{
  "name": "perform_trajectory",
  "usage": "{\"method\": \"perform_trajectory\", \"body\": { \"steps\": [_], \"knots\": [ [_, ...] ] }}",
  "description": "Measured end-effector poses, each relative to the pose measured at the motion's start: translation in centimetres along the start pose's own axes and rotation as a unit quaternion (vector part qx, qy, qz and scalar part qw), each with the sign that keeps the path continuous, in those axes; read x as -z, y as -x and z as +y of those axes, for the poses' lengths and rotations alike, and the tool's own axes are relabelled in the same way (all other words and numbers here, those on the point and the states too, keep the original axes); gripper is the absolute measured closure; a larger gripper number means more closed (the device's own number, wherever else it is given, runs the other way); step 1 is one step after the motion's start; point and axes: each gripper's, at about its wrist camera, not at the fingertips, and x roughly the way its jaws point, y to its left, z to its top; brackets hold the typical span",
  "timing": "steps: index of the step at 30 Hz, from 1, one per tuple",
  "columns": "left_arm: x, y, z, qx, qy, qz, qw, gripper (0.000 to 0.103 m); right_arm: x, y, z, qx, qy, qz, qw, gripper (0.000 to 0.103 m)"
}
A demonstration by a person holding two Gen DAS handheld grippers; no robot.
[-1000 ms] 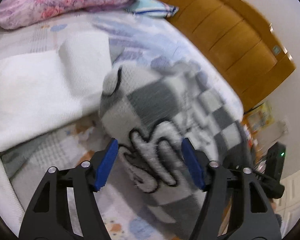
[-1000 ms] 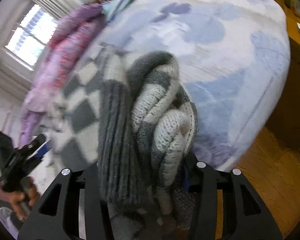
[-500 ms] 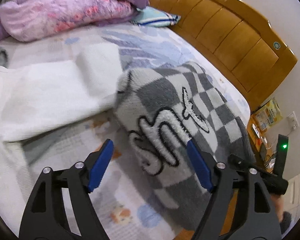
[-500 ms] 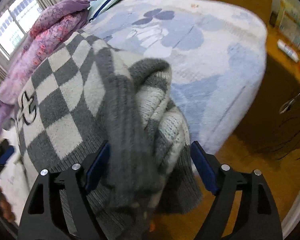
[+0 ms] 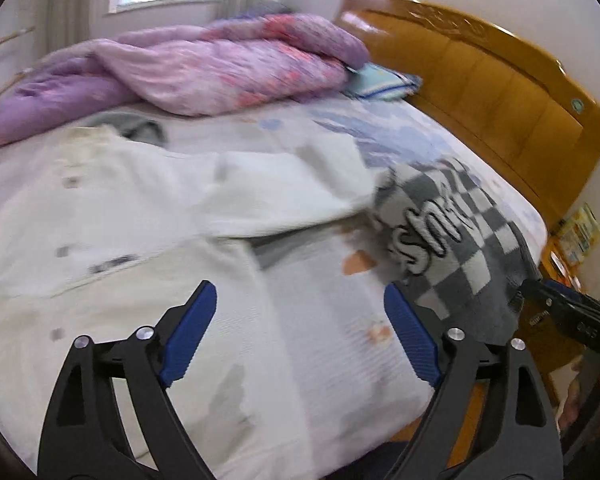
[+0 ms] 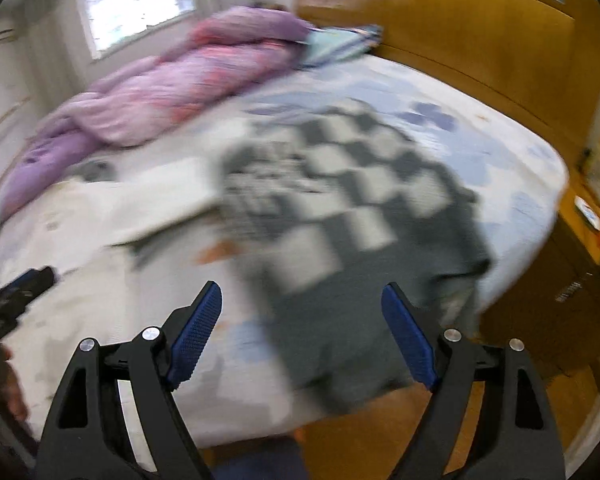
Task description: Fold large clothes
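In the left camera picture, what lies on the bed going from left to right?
White garment → checkered sweater → the other gripper at the far right edge.

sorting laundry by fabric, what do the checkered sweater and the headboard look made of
Checkered sweater: likely a thick fuzzy knit, going by its soft nap and raised outlined lettering. Headboard: apparently wood with a glossy varnish, given its orange-brown panels and bright reflections.

purple quilt (image 5: 228, 68), wood headboard (image 5: 480, 76).
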Motion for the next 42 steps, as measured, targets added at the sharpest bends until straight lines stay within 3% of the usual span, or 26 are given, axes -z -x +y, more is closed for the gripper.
{"method": "perform_trajectory", "body": {
  "steps": [7,13,15,19,27,42],
  "knots": [
    [1.3,11.0,3.7,-0.05,0.018,-0.062,0.9966,0.01,0.7,6.0,9.5,-0.05,0.039,-0.028,0.998,0.011],
    [2.7,18.6,4.1,-0.079,0.009,-0.093,0.9924,0.007,2.3,11.7,14.1,-0.053,0.069,-0.067,0.994,0.008],
    [3.4,21.2,3.8,-0.106,0.0,-0.112,0.988,0.006,3.0,13.5,15.0,-0.06,0.076,-0.074,0.993,0.008],
    [4.6,25.0,4.1,-0.109,0.006,-0.129,0.9857,0.005,4.3,17.2,16.1,-0.062,0.081,-0.097,0.99,0.008],
    [6.4,31.6,3.9,-0.158,0.01,-0.17,0.9727,0.005,6.6,23.1,17.5,-0.068,0.094,-0.152,0.982,0.008],
    [7.9,37.0,0.9,-0.141,-0.006,-0.214,0.9667,0.005,8.9,28.3,17.7,-0.063,0.105,-0.202,0.972,0.008]
  ]
}}
